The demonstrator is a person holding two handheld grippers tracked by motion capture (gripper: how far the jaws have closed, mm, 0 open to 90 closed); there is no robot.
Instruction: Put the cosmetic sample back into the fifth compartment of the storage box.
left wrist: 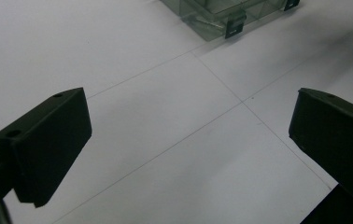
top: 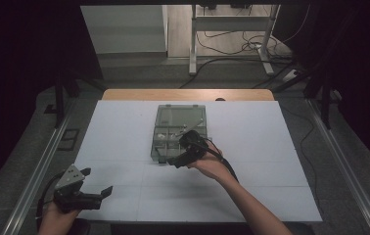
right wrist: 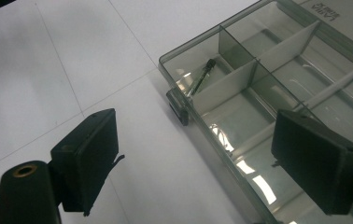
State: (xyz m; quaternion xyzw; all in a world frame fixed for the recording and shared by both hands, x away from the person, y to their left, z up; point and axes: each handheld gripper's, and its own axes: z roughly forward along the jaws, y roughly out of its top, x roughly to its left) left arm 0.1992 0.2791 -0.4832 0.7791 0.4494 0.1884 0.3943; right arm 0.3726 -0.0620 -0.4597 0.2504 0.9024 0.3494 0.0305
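Right gripper view: screw (right wrist: pixel 201 77) in organizer box (right wrist: pixel 277 51)

Organizer box (left wrist: pixel 230 16) cropped by top edge; its small dark item (right wrist: pixel 201 77) unidentifiable.

The left tool (top: pixel 98 181) is low and wide open. The right tool (top: pixel 169 159) reaches forward, jaws apart too.

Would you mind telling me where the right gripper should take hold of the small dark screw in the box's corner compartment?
Grip the screw across its thin shank, coming straight down from above. It lies flat and slanted in the corner compartment of the clear organiser box, whose walls and dividers block any sideways approach. The right gripper is already open.
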